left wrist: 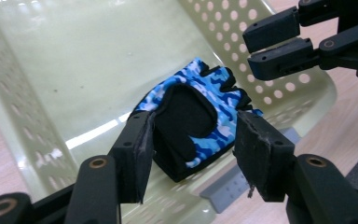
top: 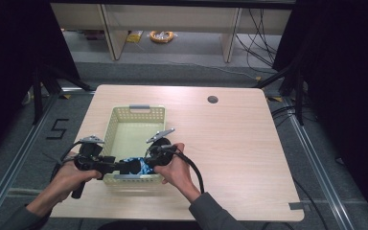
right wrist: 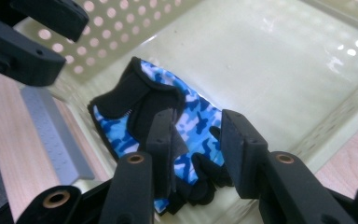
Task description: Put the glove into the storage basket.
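1. Blue-camo fingerless glove [left wrist: 196,116] lay inside the cream perforated basket [top: 158,115], at the near end, approx 6 o'clock of the basket floor, up against the near wall w/ the grey handle [left wrist: 233,186].
2. Left gripper [left wrist: 191,154] came in from 9 o'clock over the near rim; jaws stood apart either side of the glove's black palm patch, w/ gaps visible, so not clamped.
3. Right gripper [right wrist: 196,149] came in from 3 o'clock; jaws parted to a narrower gap, hovering over the finger end of the glove. Contact w/ fabric couldn't be confirmed.
4. Both hands sat close together at the table's [top: 230,143] 6 o'clock edge, grippers nearly nose to nose above the glove.
5. Step judged: glove was either just being set down in the basket or about to be picked; neither tool had a grip.
6. Next move, if a pick: lower one gripper onto a raised fold, e.g. the cuff edge, close firmly, then lift straight up to clear the basket wall. Thin floppy fabric could slip out.
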`<action>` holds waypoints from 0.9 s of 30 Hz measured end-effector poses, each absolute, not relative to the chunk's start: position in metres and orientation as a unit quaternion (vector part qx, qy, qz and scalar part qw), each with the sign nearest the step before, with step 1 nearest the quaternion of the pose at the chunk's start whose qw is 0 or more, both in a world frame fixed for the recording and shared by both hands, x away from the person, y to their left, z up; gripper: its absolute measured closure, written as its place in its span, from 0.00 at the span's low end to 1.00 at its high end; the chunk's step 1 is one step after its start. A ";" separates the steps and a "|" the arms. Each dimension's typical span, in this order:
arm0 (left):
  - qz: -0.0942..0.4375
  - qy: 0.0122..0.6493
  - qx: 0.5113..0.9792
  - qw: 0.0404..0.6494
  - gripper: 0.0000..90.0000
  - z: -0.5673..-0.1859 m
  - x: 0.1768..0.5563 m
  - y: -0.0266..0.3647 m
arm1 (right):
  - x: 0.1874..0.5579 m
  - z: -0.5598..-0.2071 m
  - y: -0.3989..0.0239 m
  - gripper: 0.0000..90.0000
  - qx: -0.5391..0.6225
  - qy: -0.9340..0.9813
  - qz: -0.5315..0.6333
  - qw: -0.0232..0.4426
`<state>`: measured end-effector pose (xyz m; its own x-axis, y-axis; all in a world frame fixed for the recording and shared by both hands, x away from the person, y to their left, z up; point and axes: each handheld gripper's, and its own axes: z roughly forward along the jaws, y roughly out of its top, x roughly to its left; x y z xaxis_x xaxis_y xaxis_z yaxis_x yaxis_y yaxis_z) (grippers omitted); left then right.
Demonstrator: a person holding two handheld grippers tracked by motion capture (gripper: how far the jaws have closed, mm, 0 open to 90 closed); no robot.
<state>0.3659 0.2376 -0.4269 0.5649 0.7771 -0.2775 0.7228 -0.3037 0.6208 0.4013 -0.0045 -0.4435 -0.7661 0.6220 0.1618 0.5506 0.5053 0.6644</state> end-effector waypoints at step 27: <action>0.045 0.408 0.808 0.422 0.34 -0.412 0.331 0.198 | 0.386 -0.412 -0.058 0.51 0.299 0.839 0.448 0.076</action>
